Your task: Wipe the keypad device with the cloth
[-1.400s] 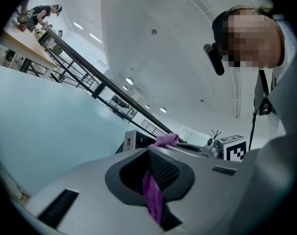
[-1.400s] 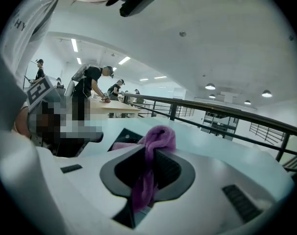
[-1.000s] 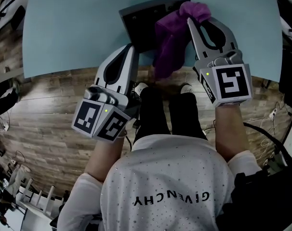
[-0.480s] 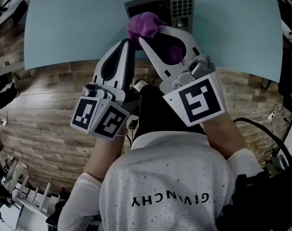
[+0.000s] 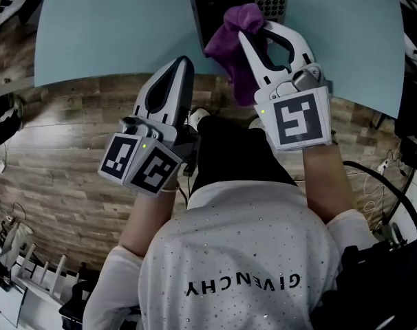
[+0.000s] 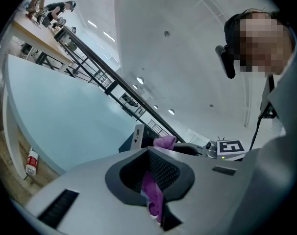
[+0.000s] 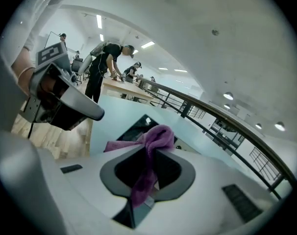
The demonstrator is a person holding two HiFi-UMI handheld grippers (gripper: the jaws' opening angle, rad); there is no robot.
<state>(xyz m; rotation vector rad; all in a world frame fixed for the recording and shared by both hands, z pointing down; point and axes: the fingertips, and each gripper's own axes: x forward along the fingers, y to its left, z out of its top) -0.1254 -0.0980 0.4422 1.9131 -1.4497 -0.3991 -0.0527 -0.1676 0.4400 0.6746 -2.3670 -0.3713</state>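
R gripper pinching purple cloth near keypad device.

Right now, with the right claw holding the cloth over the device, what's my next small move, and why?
Probably sweep the right claw a little rightwards: it is shut on the purple cloth, bunched over the screen of the keypad device, while its keys show uncovered.

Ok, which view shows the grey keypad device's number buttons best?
The head view: the grey keypad device faces the camera, its button grid clear beside the purple cloth. The right gripper view catches only its dark screen behind the cloth; the left gripper view sees it edge-on, no buttons.
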